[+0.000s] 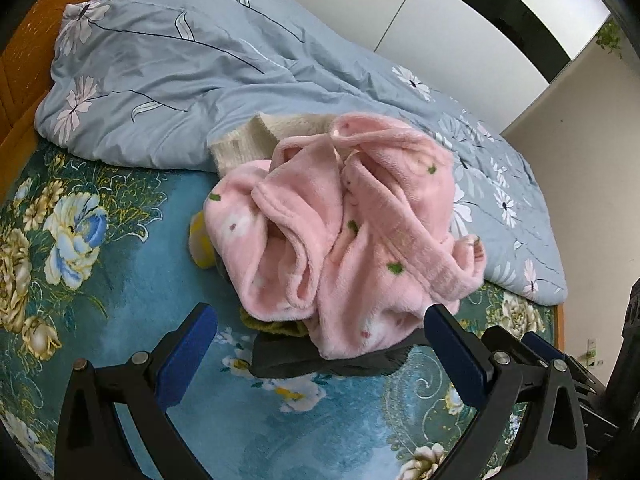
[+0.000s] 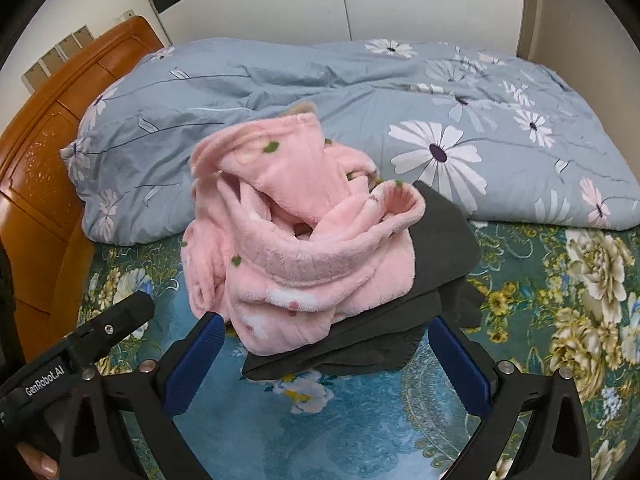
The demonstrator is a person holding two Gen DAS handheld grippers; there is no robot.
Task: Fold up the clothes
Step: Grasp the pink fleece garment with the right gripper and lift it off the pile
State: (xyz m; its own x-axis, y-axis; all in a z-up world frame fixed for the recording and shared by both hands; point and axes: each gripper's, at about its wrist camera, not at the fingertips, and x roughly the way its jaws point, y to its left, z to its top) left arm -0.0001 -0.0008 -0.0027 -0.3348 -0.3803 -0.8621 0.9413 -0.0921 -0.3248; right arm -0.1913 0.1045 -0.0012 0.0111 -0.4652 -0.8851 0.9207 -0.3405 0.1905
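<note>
A crumpled pink fleece garment (image 1: 340, 224) (image 2: 296, 232) with green and white spots lies heaped on top of a pile of clothes on the bed. Under it lies a dark grey garment (image 1: 320, 360) (image 2: 436, 248). A cream knit piece (image 1: 248, 144) sticks out behind, and yellow (image 1: 200, 244) and olive (image 1: 276, 326) bits show at the pile's near-left edge. My left gripper (image 1: 320, 336) is open just short of the pile, nothing between its blue-padded fingers. My right gripper (image 2: 326, 340) is open too, its fingers flanking the pile's near edge without holding it.
The bed has a teal floral sheet (image 1: 80, 280) (image 2: 540, 280). A bunched blue-grey flowered duvet (image 1: 180, 60) (image 2: 440, 120) lies behind the pile. An orange wooden headboard (image 2: 48, 152) stands at the left. The left gripper's body (image 2: 80, 344) and a person's fingers (image 2: 38, 464) show low left.
</note>
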